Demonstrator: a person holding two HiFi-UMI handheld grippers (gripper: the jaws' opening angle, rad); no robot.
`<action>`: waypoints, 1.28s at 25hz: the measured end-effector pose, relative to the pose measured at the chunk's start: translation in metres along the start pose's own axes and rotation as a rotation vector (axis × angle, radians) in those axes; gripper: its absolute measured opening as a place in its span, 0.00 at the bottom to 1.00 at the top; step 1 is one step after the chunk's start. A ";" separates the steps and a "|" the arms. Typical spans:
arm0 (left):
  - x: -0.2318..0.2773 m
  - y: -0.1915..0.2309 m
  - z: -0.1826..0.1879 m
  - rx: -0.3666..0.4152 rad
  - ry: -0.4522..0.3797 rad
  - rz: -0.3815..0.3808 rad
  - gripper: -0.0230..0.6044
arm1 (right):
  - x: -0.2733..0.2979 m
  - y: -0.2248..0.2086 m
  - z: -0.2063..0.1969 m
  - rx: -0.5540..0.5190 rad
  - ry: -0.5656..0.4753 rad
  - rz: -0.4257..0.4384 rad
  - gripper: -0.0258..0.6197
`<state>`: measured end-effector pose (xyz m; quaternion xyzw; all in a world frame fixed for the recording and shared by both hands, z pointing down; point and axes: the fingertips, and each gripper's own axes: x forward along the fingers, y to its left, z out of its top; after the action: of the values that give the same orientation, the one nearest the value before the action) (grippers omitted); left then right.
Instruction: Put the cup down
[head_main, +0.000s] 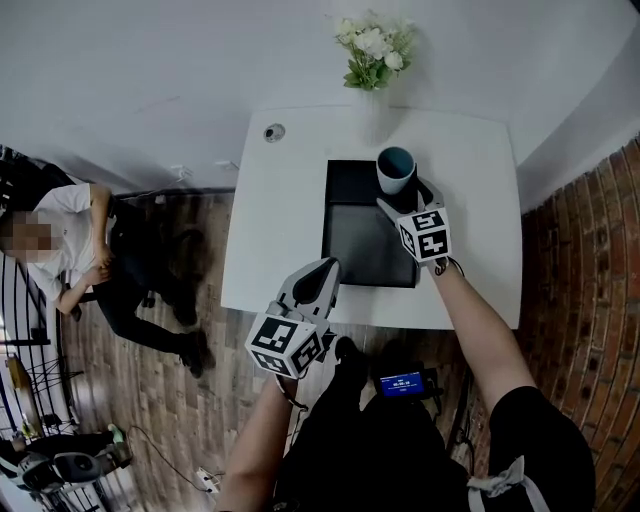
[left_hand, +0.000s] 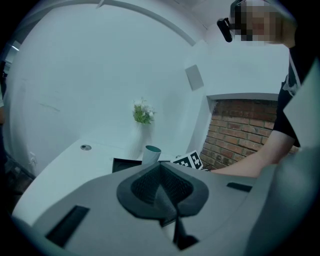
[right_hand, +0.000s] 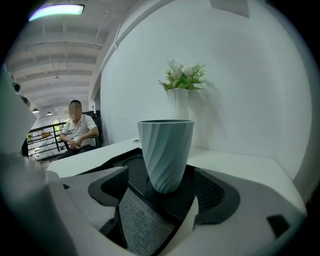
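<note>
A pale blue ribbed cup (head_main: 396, 170) stands upright on a round recess at the far right corner of a black tray (head_main: 365, 240) on the white table (head_main: 270, 230). My right gripper (head_main: 410, 198) sits just behind the cup, open. In the right gripper view the cup (right_hand: 166, 150) stands free just beyond my right gripper (right_hand: 161, 197), and neither pad touches it. My left gripper (head_main: 328, 268) hovers near the table's front edge, shut and empty. In the left gripper view the cup (left_hand: 151, 154) shows beyond my left gripper (left_hand: 161, 175).
A white vase of flowers (head_main: 373, 60) stands at the table's far edge, just behind the cup. A round cable hole (head_main: 274, 132) is at the far left corner. A person (head_main: 80, 250) sits on the left. A brick wall (head_main: 590, 300) runs along the right.
</note>
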<state>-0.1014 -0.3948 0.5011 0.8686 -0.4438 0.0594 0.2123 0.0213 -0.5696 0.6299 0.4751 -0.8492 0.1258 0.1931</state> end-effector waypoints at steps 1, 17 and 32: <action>-0.001 -0.001 -0.001 -0.004 -0.001 0.001 0.05 | -0.006 0.000 -0.003 0.015 0.003 -0.003 0.67; -0.024 -0.021 -0.014 -0.050 -0.036 -0.013 0.05 | -0.117 0.017 -0.030 0.210 0.006 0.018 0.12; -0.042 -0.061 0.007 -0.079 -0.108 -0.200 0.05 | -0.248 0.081 0.023 0.323 -0.193 0.261 0.06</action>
<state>-0.0783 -0.3346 0.4634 0.9013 -0.3678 -0.0265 0.2272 0.0648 -0.3495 0.4959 0.3956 -0.8870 0.2379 0.0147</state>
